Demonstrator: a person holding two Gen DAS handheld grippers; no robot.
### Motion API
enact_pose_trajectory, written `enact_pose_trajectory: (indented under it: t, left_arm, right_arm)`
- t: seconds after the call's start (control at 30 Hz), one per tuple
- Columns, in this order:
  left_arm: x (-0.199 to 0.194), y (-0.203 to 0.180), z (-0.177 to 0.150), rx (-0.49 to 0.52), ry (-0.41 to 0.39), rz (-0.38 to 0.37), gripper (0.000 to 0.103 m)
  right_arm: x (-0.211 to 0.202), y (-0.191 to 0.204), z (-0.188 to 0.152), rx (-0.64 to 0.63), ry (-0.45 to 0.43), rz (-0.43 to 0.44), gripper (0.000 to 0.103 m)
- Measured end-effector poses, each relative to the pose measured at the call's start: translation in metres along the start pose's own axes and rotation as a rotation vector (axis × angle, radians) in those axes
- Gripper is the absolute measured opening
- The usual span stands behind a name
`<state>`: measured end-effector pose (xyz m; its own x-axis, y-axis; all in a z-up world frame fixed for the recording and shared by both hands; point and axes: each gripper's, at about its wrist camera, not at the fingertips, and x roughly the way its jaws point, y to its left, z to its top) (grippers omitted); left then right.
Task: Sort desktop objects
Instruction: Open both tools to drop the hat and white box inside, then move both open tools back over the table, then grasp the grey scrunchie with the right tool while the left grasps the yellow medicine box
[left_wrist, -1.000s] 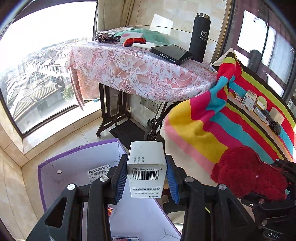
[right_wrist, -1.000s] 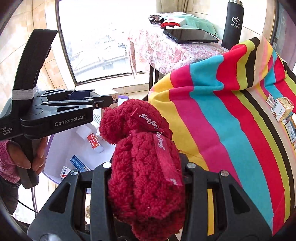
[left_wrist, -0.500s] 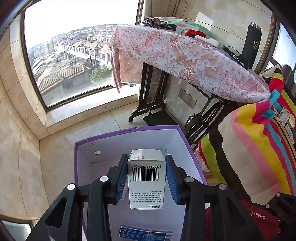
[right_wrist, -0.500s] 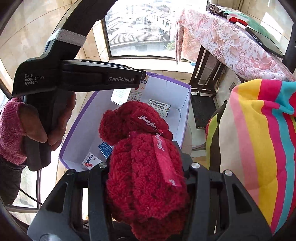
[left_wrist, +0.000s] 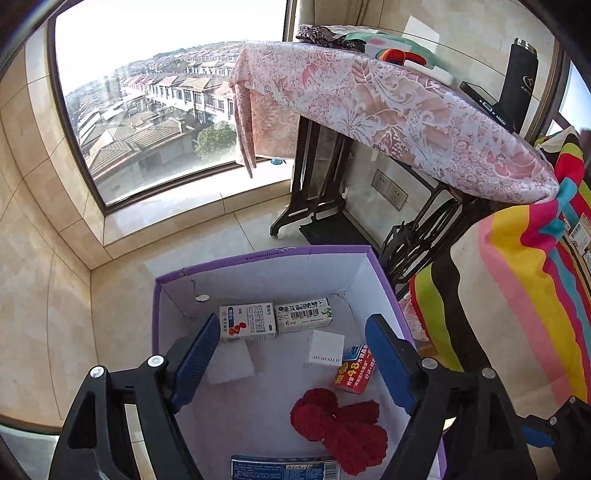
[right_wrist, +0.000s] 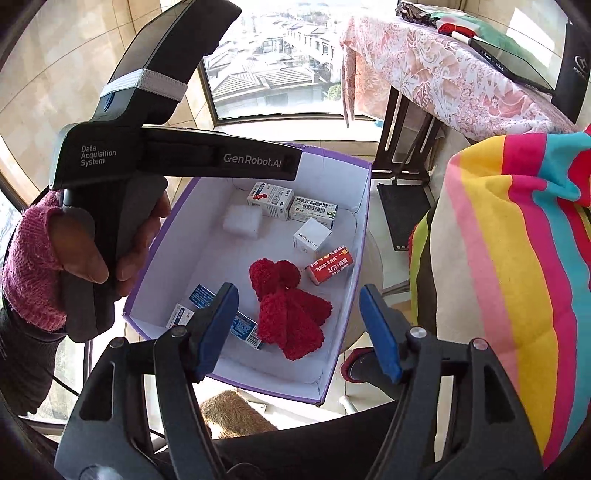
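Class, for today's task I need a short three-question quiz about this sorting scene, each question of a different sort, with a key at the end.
1. True or false: the fluffy red knitted item lies inside the purple-edged white cardboard box.
2. Multiple choice: how do the left gripper and the right gripper stand? A) both open and empty B) both shut on objects C) only the left one open
3. Fill in: the small red carton with yellow print lies against the box's ____ wall, as seen from the right wrist.

Key: 1 true; 2 A; 3 right
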<state>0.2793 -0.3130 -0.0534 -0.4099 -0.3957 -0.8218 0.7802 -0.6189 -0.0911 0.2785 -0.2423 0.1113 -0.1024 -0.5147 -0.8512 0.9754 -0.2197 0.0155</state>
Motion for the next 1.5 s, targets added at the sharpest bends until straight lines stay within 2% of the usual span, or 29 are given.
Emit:
enact_pose_trajectory:
  t: [0.1, 0.17, 0.23, 0.33, 0.37, 0.4, 0.5, 0.57, 0.63, 0.7, 0.8, 0.97, 1.07, 1.27, 1.43, 1.5]
  left_arm:
    - [0.001, -0.016, 0.002, 0.03, 0.018, 0.003, 0.082]
    - [-0.003, -0.031, 0.003, 0.06, 0.015, -0.03, 0.082]
    - [-0.015, -0.049, 0.003, 0.097, -0.024, -0.111, 0.082]
    - [-0.038, -0.087, 0.003, 0.171, -0.122, -0.311, 0.082]
    - [-0.045, -0.104, 0.003, 0.217, -0.15, -0.387, 0.082]
    - [-0.05, -0.121, 0.003, 0.27, -0.164, -0.432, 0.082]
    - [-0.064, -0.183, 0.004, 0.45, -0.194, -0.519, 0.082]
    - [-0.065, -0.223, 0.007, 0.538, -0.151, -0.562, 0.082]
    - [-0.061, -0.264, 0.013, 0.611, -0.117, -0.536, 0.082]
    - [-0.055, -0.304, 0.021, 0.669, -0.132, -0.508, 0.082]
    - [-0.039, -0.369, 0.035, 0.747, -0.104, -0.452, 0.083]
    - [-0.016, -0.457, 0.055, 0.828, -0.138, -0.456, 0.083]
    - [0.0, -0.5, 0.071, 0.835, -0.114, -0.45, 0.083]
    - [0.024, -0.553, 0.089, 0.849, -0.089, -0.454, 0.083]
    - [0.047, -0.578, 0.094, 0.833, -0.048, -0.412, 0.083]
    - [0.054, -0.582, 0.094, 0.818, -0.028, -0.432, 0.083]
  right_arm:
    - [-0.018, -0.024, -0.008, 0.066, -0.032, -0.031, 0.071]
    - [-0.032, -0.042, -0.015, 0.121, -0.061, -0.058, 0.071]
    - [-0.047, -0.066, -0.022, 0.186, -0.091, -0.086, 0.071]
    - [-0.076, -0.104, -0.04, 0.299, -0.148, -0.144, 0.075]
    - [-0.085, -0.117, -0.047, 0.339, -0.163, -0.168, 0.075]
    - [-0.095, -0.129, -0.054, 0.381, -0.182, -0.183, 0.075]
    - [-0.132, -0.163, -0.078, 0.485, -0.255, -0.228, 0.075]
    - [-0.157, -0.186, -0.093, 0.532, -0.289, -0.316, 0.076]
    - [-0.178, -0.214, -0.112, 0.587, -0.313, -0.386, 0.079]
    - [-0.196, -0.245, -0.129, 0.67, -0.322, -0.441, 0.082]
    - [-0.21, -0.286, -0.157, 0.791, -0.326, -0.485, 0.082]
    - [-0.225, -0.329, -0.192, 0.858, -0.326, -0.54, 0.082]
    - [-0.229, -0.354, -0.206, 0.896, -0.326, -0.553, 0.082]
    - [-0.227, -0.429, -0.22, 1.009, -0.344, -0.562, 0.082]
    - [-0.215, -0.49, -0.217, 1.127, -0.339, -0.536, 0.083]
    - [-0.21, -0.507, -0.213, 1.146, -0.328, -0.552, 0.083]
